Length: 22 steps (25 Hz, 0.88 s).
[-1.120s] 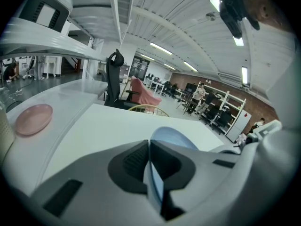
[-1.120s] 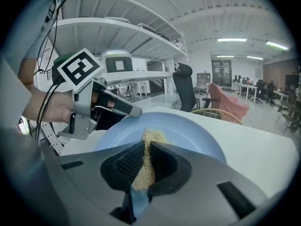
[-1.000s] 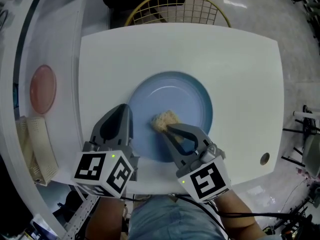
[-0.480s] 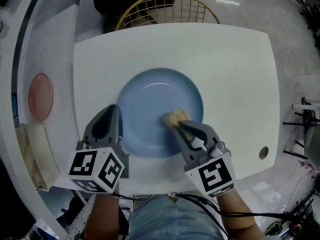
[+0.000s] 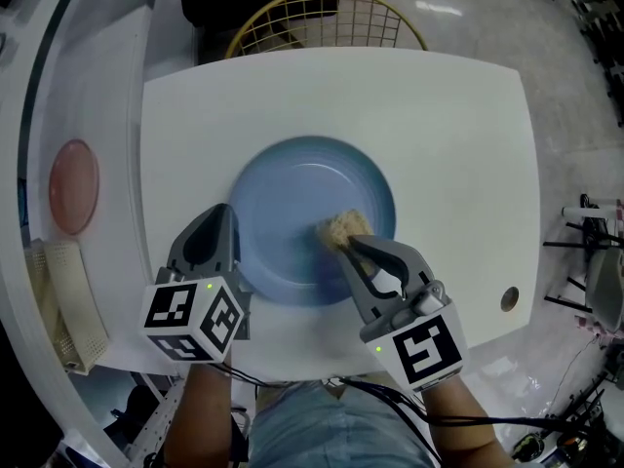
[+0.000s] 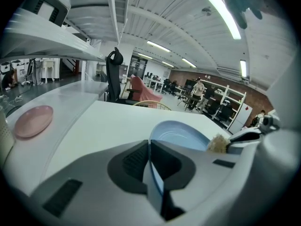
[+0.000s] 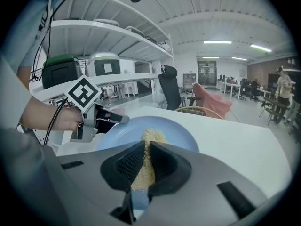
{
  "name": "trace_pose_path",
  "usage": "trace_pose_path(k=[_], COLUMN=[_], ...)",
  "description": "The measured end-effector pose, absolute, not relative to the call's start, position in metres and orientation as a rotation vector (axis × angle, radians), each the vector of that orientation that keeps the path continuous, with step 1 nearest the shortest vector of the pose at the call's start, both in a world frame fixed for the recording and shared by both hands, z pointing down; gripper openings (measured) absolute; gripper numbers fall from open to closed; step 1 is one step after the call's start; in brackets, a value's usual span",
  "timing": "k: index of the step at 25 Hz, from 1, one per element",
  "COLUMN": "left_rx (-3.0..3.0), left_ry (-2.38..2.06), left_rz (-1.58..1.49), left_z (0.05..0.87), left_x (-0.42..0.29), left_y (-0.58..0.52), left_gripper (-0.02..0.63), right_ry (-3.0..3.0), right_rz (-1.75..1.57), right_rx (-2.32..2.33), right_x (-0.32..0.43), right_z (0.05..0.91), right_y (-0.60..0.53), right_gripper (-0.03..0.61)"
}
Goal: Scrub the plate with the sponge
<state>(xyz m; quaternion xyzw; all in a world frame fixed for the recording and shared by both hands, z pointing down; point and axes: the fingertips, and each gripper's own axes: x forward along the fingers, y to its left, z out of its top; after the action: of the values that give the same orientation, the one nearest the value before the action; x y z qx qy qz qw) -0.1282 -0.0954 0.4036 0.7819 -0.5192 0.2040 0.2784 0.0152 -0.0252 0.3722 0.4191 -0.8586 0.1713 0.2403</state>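
A light blue plate (image 5: 292, 193) lies in the middle of the white table (image 5: 458, 144). My left gripper (image 5: 220, 224) is shut on its near left rim; the left gripper view shows the blue edge (image 6: 155, 178) pinched between the jaws. A tan sponge (image 5: 343, 228) is clamped in my right gripper (image 5: 349, 242) and presses on the plate's right inner part. From the right gripper view, the sponge (image 7: 151, 138) sticks out past the jaws onto the plate (image 7: 181, 131), with the left gripper (image 7: 113, 119) beyond it.
A pink dish (image 5: 74, 185) sits on the curved side counter at the left, with a pale mesh rack (image 5: 70, 305) below it. A wire chair (image 5: 327, 18) stands behind the table. A small hole (image 5: 509, 298) marks the table's near right corner.
The right gripper has slid the sponge from the plate's middle toward its right side. The left gripper keeps its hold on the rim.
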Motion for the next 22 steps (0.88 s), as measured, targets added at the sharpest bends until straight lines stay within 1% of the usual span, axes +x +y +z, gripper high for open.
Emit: trace_pose_path(k=[9,14,18,22], left_rx=[2.084,2.087,2.125,2.244], left_ry=[-1.369,-1.433,-1.517,-1.663], left_rz=[0.553,0.546,0.527,0.482], left_z=[0.423,0.415,0.389,0.335], left_x=[-0.136,-0.147,-0.153,-0.148], left_y=[-0.091,-0.086,-0.076,-0.06], left_gripper=[0.025,0.043,0.043,0.041], right_ry=[-2.347,-2.355,-2.4,-2.471], right_rz=[0.442,0.432,0.407,0.344], right_rx=[1.152,1.176,1.199,1.221], right_x=[0.011,0.011,0.01,0.008], right_z=[0.365,0.36,0.346,0.315], right_y=[-0.026,-0.026,-0.025,-0.021], right_gripper=[0.043,0.043,0.043,0.043])
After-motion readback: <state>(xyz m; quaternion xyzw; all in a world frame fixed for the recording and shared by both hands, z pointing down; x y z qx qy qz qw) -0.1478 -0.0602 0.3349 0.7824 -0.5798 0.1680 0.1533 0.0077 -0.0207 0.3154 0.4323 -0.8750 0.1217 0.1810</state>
